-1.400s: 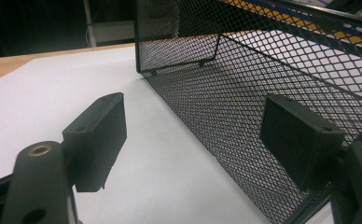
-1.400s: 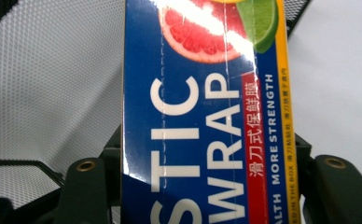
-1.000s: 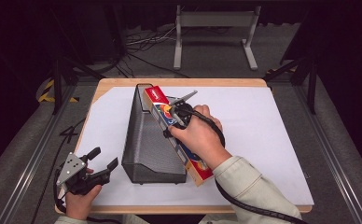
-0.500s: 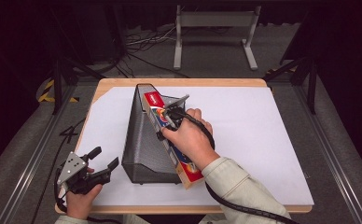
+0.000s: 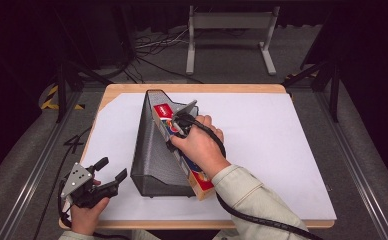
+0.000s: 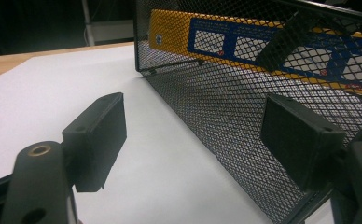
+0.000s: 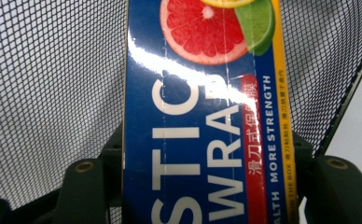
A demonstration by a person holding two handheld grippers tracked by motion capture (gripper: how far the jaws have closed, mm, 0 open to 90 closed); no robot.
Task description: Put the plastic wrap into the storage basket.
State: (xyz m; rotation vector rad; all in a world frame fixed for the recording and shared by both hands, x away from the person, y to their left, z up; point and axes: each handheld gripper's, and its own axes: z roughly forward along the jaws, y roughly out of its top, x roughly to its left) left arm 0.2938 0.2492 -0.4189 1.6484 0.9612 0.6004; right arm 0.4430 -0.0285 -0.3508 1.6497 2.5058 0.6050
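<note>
A long blue and yellow plastic wrap box (image 5: 202, 180) with fruit pictures leans along the right side of a black mesh file holder (image 5: 152, 150) lying on the white sheet. My right gripper (image 5: 178, 125) is shut on the box near its far half, and the hand covers the box's middle. In the right gripper view the box (image 7: 202, 116) sits between both jaws of the right gripper (image 7: 202, 172), with the mesh (image 7: 44, 93) behind it. My left gripper (image 5: 113, 168) stands open at the front left, just beside the holder. In its own view the left gripper (image 6: 193, 135) holds nothing, facing the mesh wall (image 6: 226, 107) and the box (image 6: 272, 46) behind it.
The white sheet (image 5: 272, 140) covers a wooden table (image 5: 192, 88). A metal stand (image 5: 229, 35) and cables lie on the dark floor beyond. Open sheet spreads to the right of the holder and along its far left.
My right hand has carried the box a little to the left and lower, closer against the mesh holder. The left gripper has stayed where it was.
</note>
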